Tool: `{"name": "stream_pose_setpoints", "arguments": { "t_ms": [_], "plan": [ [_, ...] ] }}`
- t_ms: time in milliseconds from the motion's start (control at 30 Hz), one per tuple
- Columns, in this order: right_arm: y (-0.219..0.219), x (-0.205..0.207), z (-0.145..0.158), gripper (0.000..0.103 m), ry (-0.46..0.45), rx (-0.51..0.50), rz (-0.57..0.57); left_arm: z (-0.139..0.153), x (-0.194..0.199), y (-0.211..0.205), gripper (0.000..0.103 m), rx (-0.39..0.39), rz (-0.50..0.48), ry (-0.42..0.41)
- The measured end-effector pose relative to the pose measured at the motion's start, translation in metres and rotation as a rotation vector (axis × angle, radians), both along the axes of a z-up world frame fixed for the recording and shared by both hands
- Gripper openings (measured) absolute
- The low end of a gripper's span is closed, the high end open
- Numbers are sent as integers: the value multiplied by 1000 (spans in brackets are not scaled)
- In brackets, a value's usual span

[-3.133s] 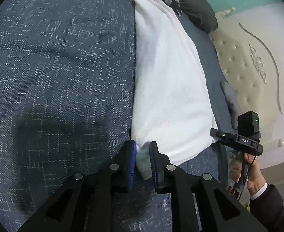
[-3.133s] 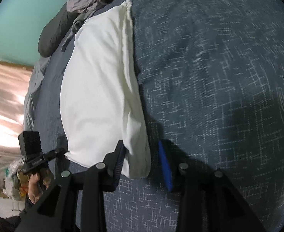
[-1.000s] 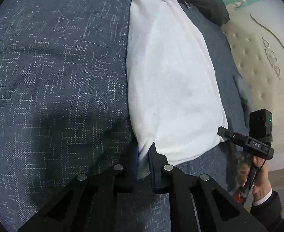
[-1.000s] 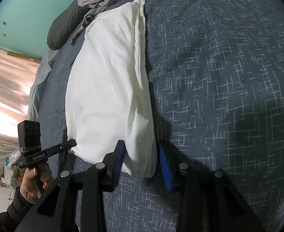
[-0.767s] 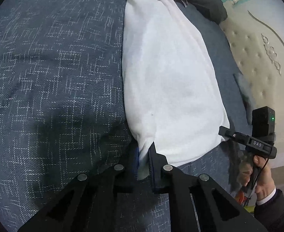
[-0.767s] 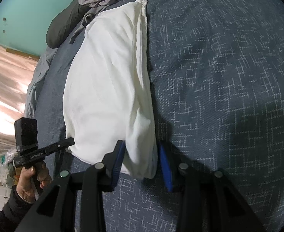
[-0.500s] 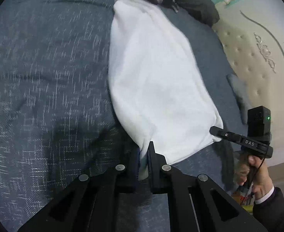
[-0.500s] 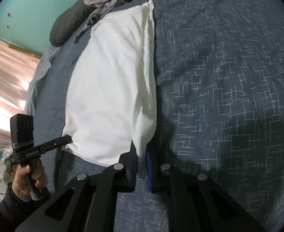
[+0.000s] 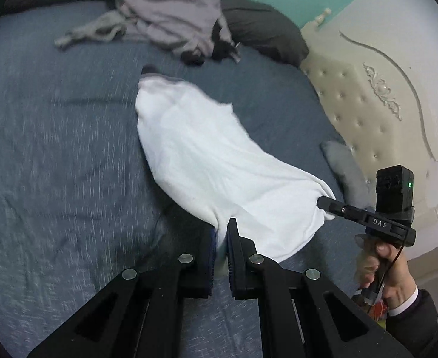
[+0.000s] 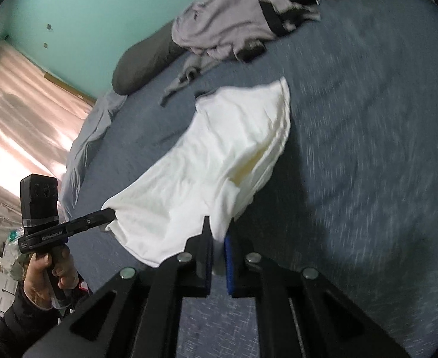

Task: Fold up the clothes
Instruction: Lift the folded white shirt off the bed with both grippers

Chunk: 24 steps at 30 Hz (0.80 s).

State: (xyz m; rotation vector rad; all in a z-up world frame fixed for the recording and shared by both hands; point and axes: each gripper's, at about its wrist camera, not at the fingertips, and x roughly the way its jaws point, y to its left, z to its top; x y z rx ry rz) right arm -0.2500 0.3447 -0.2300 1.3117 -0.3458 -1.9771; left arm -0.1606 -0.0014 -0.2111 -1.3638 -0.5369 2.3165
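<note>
We hold the white garment (image 9: 219,164) by its near edge over the blue-grey bed (image 9: 55,155), and its far end reaches toward the middle of the bed. Our left gripper (image 9: 221,238) has its fingers pressed together on one near corner of the cloth, and our right gripper (image 10: 218,244) pinches the other near corner in the same way, so the edge hangs stretched between them.

In the left wrist view we see the right gripper from the side, at the right, with its tip in the cloth and our right hand (image 9: 380,265) on its handle; beyond it stands a cream tufted headboard (image 9: 368,95) along the bed's right edge. The right wrist view shows none of that. There, at the left, our left hand (image 10: 47,277) grips the other tool, a pale curtain (image 10: 19,113) glows with light, and a teal wall (image 10: 99,6) rises behind.

Both views show a crumpled grey garment (image 9: 165,9) at the far edge of the bed, lying against a dark pillow (image 9: 263,29). The bed cover has a fine white fleck and is blurred in both views.
</note>
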Motion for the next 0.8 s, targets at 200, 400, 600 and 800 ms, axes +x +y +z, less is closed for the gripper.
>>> {"name": "stream_pose_setpoints", "arguments": {
  "t_ms": [200,400,600,800],
  "plan": [
    [-2,-14,53,6,77,2,-5,47,-22,7,7,-20,-19,61],
    [0,-32,99,6,143,-6,-3,93,-47,22,7,-33,-24,117],
    [9,-50,133,6,183,-13,4,123,-65,41,7,-42,-35,146],
    [32,-65,165,6,222,-16,-5,153,-80,68,7,-51,-43,183]
  ]
}}
